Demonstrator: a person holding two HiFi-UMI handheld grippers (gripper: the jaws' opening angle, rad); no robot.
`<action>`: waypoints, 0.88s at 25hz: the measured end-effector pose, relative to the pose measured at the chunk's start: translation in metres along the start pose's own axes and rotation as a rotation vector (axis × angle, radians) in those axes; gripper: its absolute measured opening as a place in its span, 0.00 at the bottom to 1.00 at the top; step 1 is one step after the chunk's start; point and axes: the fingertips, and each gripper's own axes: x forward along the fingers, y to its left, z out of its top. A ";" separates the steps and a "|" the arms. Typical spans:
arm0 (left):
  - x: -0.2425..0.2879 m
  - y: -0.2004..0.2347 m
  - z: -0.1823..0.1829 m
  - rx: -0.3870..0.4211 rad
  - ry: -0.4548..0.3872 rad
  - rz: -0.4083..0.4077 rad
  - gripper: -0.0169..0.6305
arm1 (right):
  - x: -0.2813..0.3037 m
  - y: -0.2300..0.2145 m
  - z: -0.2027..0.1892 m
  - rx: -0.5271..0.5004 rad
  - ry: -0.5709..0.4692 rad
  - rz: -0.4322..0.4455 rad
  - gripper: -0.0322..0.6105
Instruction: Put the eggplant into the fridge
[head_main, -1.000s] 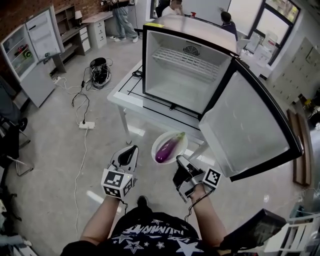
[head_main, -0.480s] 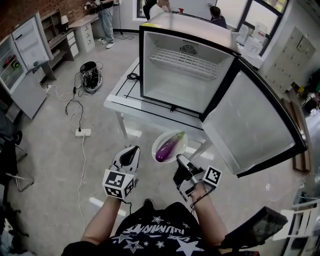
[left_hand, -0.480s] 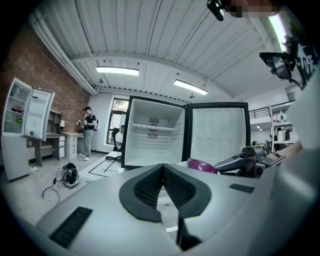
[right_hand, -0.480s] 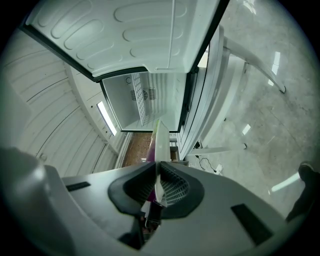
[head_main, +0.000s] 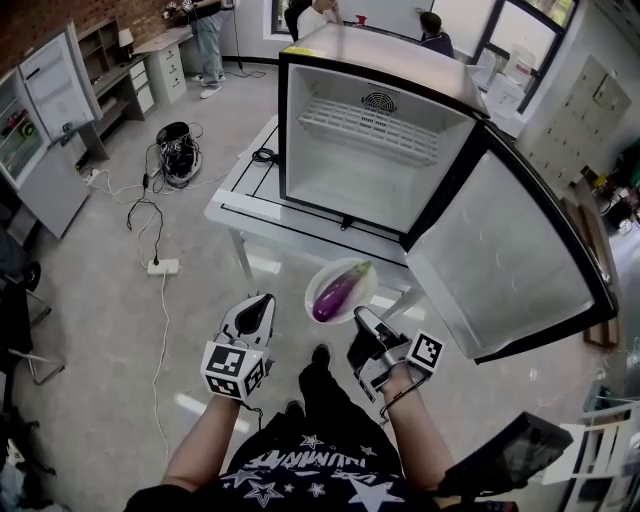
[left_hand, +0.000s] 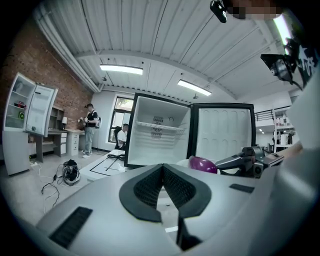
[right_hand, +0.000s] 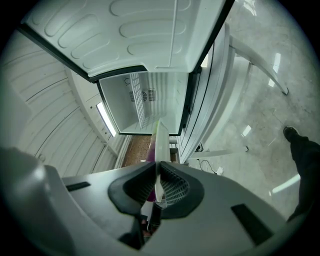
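A purple eggplant (head_main: 338, 291) with a green stem lies on a white plate (head_main: 322, 279) held in the air in front of the fridge. My right gripper (head_main: 358, 318) is shut on the plate's near rim; in the right gripper view the plate (right_hand: 158, 150) runs edge-on between the jaws. My left gripper (head_main: 258, 303) hangs to the plate's left, shut and empty. The small white fridge (head_main: 375, 140) stands on a white table (head_main: 250, 195) with its door (head_main: 510, 260) swung open to the right. In the left gripper view the eggplant (left_hand: 202, 164) shows beside the right gripper.
A wire shelf (head_main: 383, 128) crosses the fridge's upper inside. A power strip (head_main: 163, 267) and cables (head_main: 185, 150) lie on the floor at left. A tall fridge (head_main: 40, 120) stands at far left. People stand at the back. My foot (head_main: 320, 357) is below the plate.
The view has crept slightly nearer the fridge. My foot has stepped forward into view between the grippers. The plate and both grippers keep their places.
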 end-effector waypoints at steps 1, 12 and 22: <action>0.003 0.003 0.000 0.000 0.001 0.003 0.04 | 0.004 -0.002 0.002 0.003 0.004 -0.001 0.08; 0.058 0.042 0.017 0.031 0.010 0.035 0.04 | 0.073 -0.011 0.044 0.024 0.032 0.022 0.08; 0.127 0.071 0.029 0.030 0.027 0.013 0.04 | 0.126 -0.013 0.090 0.031 0.027 0.012 0.08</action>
